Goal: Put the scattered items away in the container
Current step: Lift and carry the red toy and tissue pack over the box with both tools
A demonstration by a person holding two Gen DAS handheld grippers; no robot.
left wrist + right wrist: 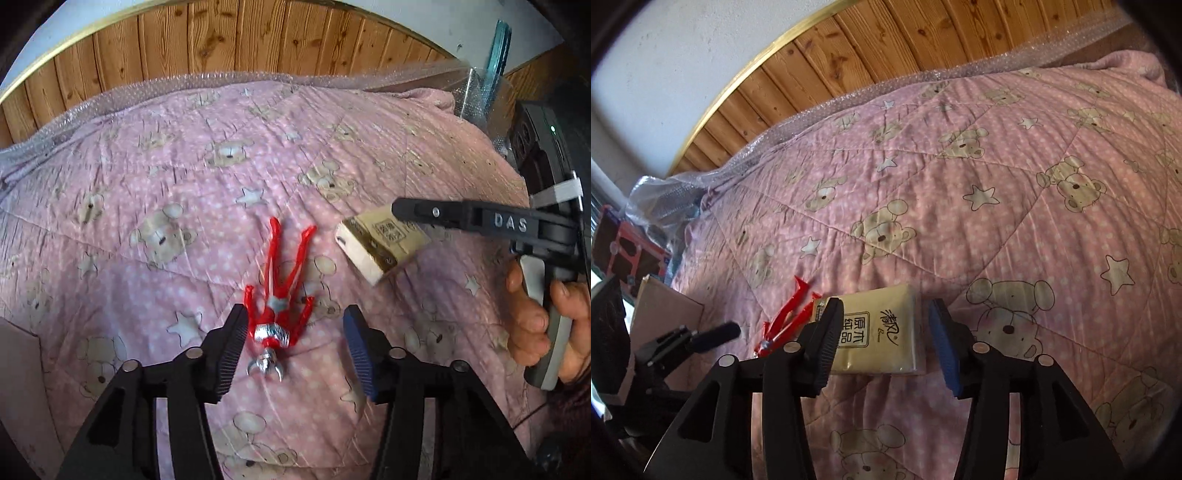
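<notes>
Both grippers go in at once! Left gripper spread wide, straddling the red toy figure's head on the pink quilt. Right gripper gapes around the tissue pack, at the figure's two o'clock. Only the left view shows the clear container, far at one o'clock.

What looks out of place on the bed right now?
Two loose items lie on the pink quilt: a red toy figure on its back between the open left tongs, and a tissue pack between the open right tongs.
</notes>
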